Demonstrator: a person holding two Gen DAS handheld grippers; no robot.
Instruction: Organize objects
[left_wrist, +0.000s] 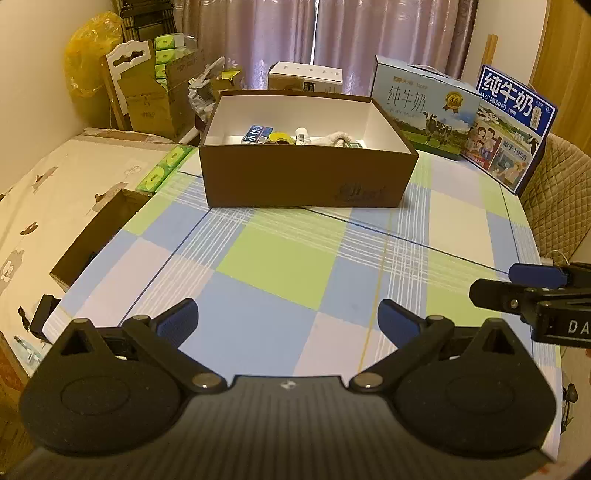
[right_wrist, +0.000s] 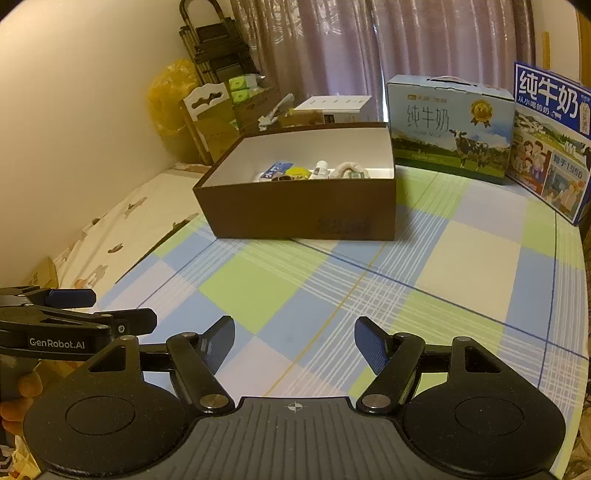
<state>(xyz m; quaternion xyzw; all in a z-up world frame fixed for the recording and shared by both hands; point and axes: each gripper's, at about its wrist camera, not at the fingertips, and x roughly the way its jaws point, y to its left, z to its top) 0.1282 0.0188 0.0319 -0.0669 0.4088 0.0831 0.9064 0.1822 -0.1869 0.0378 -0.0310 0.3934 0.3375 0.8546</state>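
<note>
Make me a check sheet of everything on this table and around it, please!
Surface: checked blue, green and white tablecloth, bare in front.
Job's things: open brown cardboard box holding small items, among them a blue packet and white bottle.
Clutter: two blue milk cartons behind the box.
Grippers: left tool open, empty; right tool open, empty.
Cables: nothing seen.
Surroundings: pink curtains, yellow bag, stacked cardboard boxes.

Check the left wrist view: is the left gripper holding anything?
No. The left gripper stands open over bare checked tablecloth, with nothing between its blue fingers.
</note>
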